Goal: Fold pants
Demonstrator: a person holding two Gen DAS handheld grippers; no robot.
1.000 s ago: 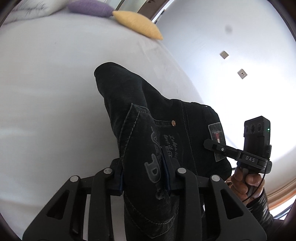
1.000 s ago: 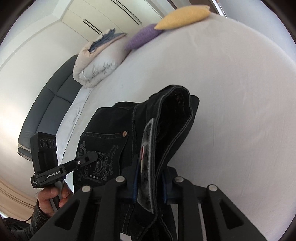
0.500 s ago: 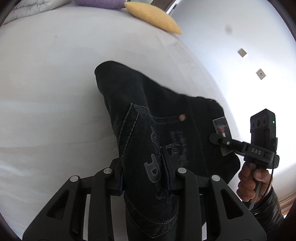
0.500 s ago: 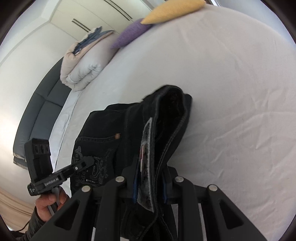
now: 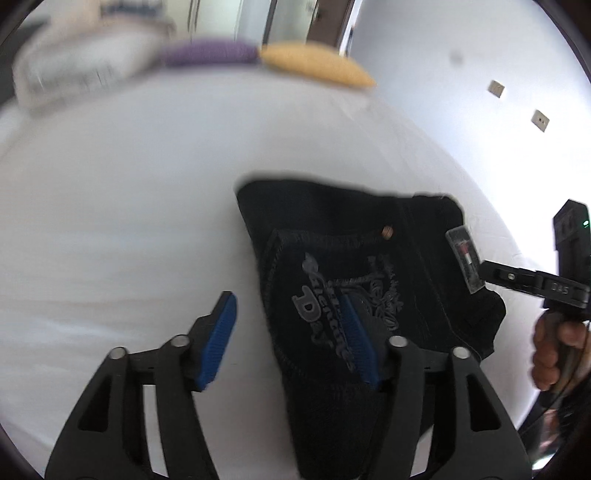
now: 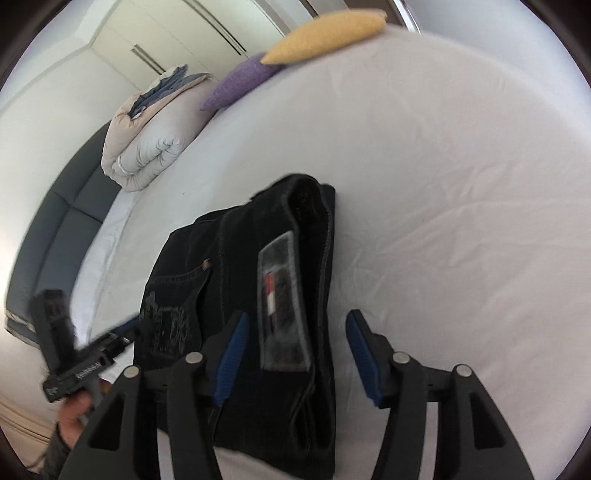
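The black jeans (image 5: 354, 273) lie folded in a compact stack on the white bed sheet (image 5: 110, 221), back pocket print and waist label up. My left gripper (image 5: 291, 317) is open, its jaws astride the jeans' left edge, holding nothing. My right gripper (image 6: 295, 332) is open too, its jaws on either side of the waistband with the label (image 6: 282, 302). The jeans also show in the right wrist view (image 6: 236, 280). Each gripper shows in the other's view: the right one (image 5: 480, 271) at the label, the left one (image 6: 129, 328) at the pocket.
A yellow cushion (image 6: 325, 35) and a purple cushion (image 6: 240, 86) lie at the far end of the bed. A rolled duvet (image 6: 147, 144) sits beside them. A grey sofa (image 6: 48, 229) stands along the bed's left side. A white wall (image 5: 480, 110) is on the right.
Both grippers have opened and let go of the jeans. The jeans have dropped from a raised fold to lie flat on the sheet.
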